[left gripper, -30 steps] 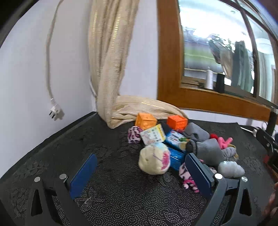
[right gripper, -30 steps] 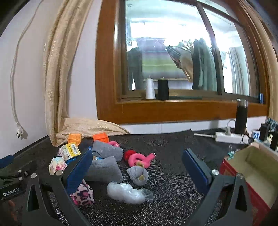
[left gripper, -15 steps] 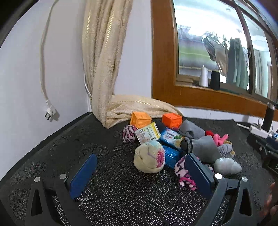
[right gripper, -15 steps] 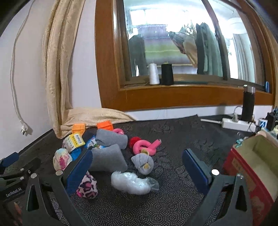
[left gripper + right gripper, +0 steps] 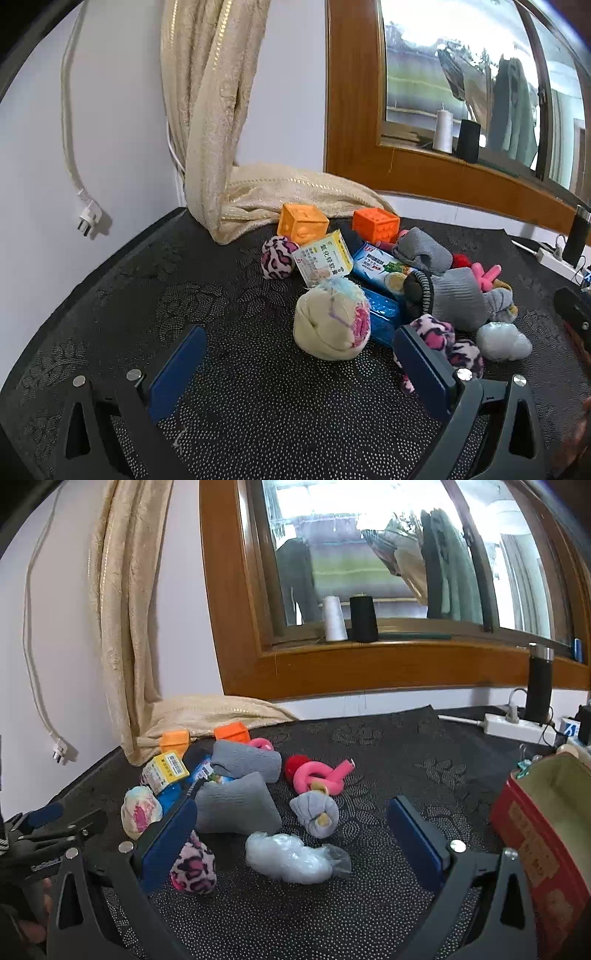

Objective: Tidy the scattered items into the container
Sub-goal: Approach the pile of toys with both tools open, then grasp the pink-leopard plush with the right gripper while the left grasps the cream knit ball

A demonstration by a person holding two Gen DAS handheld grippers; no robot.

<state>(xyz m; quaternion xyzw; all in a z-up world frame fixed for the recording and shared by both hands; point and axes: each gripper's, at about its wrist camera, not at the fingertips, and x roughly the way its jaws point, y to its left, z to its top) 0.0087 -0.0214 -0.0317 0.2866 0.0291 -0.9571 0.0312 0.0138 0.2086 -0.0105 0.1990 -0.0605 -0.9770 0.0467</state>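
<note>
- My left gripper (image 5: 295,373): jaws spread wide, nothing between them, low over the black patterned table mat (image 5: 155,295).
- My right gripper (image 5: 295,843): jaws likewise spread wide and empty, low over the same mat.
- Cream rolled sock ball (image 5: 331,320): just ahead of my left gripper, at the near edge of the pile.
- Clear crumpled plastic bag (image 5: 291,856): on the mat between my right gripper's fingers, touching neither.
- Pink leopard-print fluffy sock (image 5: 194,864): against the inner side of my right gripper's left finger.
- Two grey rolled socks (image 5: 236,806): middle of the pile, one behind the other.
- Small grey knotted bundle (image 5: 316,814): just right of the grey socks.
- Pink foam twist (image 5: 321,773): behind the bundle, beside a red pompom (image 5: 293,764).
- Two orange cubes (image 5: 302,224): back of the pile, at the foot of the beige curtain (image 5: 218,110).
- Yellow-and-white carton (image 5: 323,260) and blue packets (image 5: 380,264): centre-left of the pile.
- Red container box (image 5: 532,834): open, at the far right, well apart from the pile.
</note>
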